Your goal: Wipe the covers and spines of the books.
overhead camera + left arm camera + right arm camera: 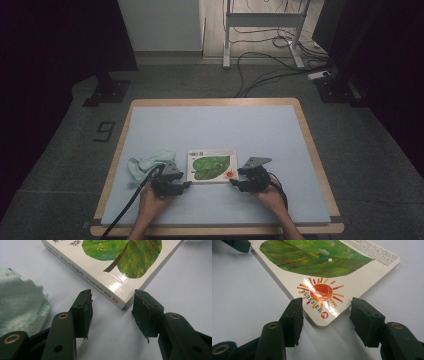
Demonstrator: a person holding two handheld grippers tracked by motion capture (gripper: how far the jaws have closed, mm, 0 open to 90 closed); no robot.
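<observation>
White hardcover picture book [212,166] with green leaf cover, flat on pale blue worktop [215,125], left tongs [112,312] apart at its near-left corner, right tongs [325,316] apart at its near-right corner (neither touching), crumpled mint-green cloth [147,163] far left.

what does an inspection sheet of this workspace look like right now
surface: pale blue mat on a wood-edged table, mostly bare
job's things: book lying flat, cover up, near the front edge; green leaf and red sun on the cover
clutter: light green cloth, bunched, left of the book
grippers: left gripper open, jaws either side of a book corner, not pressing; right gripper open, astride the corner by the sun, not pressing
cables: black cable trailing from the left gripper off the front edge; loose cables on the floor behind
surroundings: grey floor, metal frame at the back, dark stands at both sides
</observation>
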